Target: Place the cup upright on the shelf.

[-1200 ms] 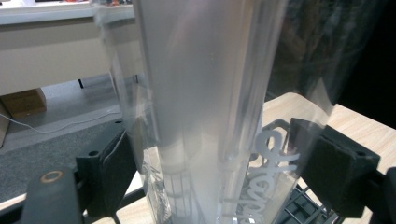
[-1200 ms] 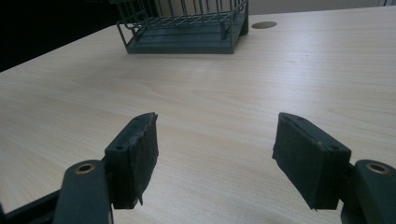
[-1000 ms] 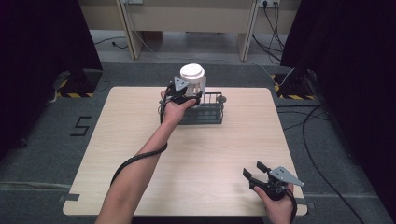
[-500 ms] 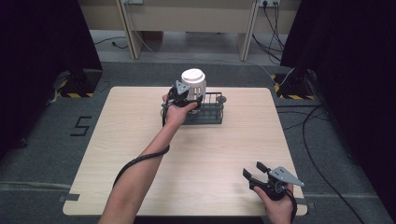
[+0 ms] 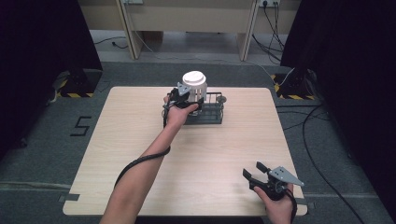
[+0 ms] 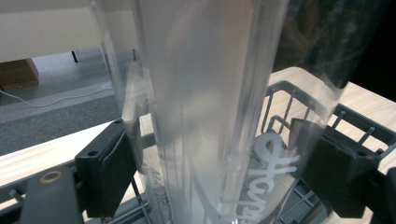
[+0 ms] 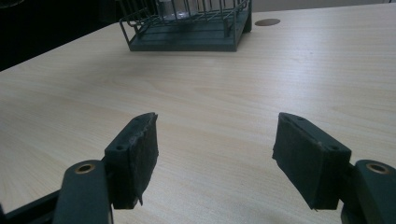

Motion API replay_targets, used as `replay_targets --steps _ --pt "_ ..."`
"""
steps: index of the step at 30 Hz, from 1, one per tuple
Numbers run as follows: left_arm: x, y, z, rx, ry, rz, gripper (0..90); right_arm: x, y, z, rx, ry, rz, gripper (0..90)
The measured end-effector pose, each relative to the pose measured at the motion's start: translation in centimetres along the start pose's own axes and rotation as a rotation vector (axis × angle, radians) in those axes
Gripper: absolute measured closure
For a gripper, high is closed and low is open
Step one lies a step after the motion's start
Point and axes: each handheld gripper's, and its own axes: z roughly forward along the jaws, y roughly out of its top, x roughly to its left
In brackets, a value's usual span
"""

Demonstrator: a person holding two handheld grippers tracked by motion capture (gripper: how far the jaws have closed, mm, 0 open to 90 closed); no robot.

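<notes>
Since a second ago, our left claw [image 5: 183,95] and its clear cup have shifted slightly right and lower, settling further over the rack; our right claw has not moved.

High view: we see the left claw at the far middle of the counter [image 5: 130,140], pinching a clear plastic cup [image 5: 194,86] with a white lid. The cup stands upright at the left end of a dark wire rack [image 5: 208,112]. Whether its base rests on the rack floor or hangs just above it, we cannot tell. The upright hold probably keeps the lid on top and lets the cup go straight down between the wires. The right claw [image 5: 256,173] sits at the near right edge of the counter, well apart from the rack, likely parked out of the way.

Left gripper view: the cup [image 6: 205,107] stands between both pads [image 6: 108,168], which press its wall from either side. White lettering shows low on the wall, too cropped to read. Rack wires [image 6: 280,100] rise behind and below it, so the cup sits over or within the rack.

Right gripper view: the right claw [image 7: 215,161] is spread wide with nothing between its jaws, low over bare wood. The rack [image 7: 187,28] lies far ahead, with something clear standing in it.
</notes>
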Motion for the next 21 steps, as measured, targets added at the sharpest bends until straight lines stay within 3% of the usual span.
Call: replay_targets --steps 21 --pt "0.02 -0.71 -0.93 -0.002 -0.012 0.026 14.5 0.03 -0.01 0.01 0.001 -0.001 -0.001 30.7"
